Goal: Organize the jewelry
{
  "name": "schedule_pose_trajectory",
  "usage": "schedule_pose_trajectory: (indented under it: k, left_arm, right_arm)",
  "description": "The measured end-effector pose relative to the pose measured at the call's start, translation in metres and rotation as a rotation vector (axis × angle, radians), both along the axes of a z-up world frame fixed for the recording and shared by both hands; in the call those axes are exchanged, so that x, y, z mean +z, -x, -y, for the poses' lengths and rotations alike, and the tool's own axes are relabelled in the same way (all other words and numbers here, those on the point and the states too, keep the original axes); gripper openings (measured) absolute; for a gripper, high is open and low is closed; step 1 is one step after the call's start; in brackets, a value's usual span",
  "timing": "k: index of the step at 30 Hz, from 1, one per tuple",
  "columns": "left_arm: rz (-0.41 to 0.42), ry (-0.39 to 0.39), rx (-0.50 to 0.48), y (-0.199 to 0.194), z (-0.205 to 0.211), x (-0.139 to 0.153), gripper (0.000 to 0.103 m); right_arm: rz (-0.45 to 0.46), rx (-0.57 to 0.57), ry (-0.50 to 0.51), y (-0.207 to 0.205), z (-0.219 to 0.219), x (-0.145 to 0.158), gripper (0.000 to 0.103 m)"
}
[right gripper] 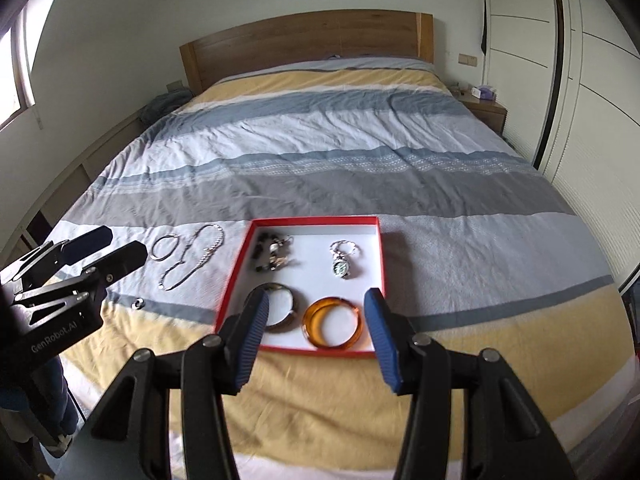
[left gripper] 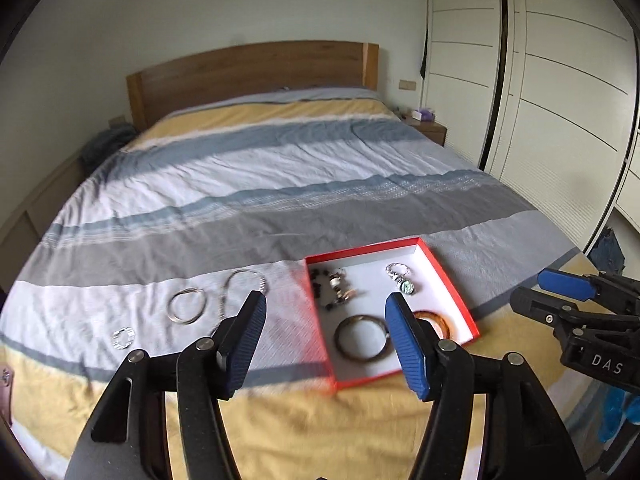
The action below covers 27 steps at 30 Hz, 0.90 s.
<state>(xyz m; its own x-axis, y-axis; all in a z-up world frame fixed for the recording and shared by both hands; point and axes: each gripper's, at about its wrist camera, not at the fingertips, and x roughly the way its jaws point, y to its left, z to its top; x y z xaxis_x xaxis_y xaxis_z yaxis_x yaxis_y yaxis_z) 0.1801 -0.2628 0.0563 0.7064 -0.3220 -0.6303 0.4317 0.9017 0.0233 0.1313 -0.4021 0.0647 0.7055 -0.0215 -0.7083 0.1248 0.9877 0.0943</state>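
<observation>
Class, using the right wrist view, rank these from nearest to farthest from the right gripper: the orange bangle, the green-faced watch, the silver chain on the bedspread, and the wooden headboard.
1. Orange bangle: in the red box's near corner, just ahead of the right gripper.
2. Green-faced watch: farther back in the box.
3. Silver chain: on the bedspread, left of the box.
4. Wooden headboard: at the bed's far end.

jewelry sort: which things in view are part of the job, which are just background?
Job: red box holding a dark bangle, orange bangle, bead bracelet and pendant; on the bedspread, a thin hoop, chain and small ring.

Background: headboard, nightstand, wardrobe.
</observation>
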Motion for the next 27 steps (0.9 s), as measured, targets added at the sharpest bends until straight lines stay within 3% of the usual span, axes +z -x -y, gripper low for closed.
schedule_pose_trajectory:
  k: [13, 27]
  left_arm:
    - [0.095, -0.007, 0.058, 0.089, -0.069, 0.043, 0.072]
    - [0.186, 0.025, 0.15, 0.157, -0.13, 0.064, 0.082]
  right_arm:
    - [0.068, 0.08, 0.014, 0.08, -0.072, 0.036, 0.048]
    - [0.124, 0.148, 0.035, 0.136, -0.131, 0.057, 0.048]
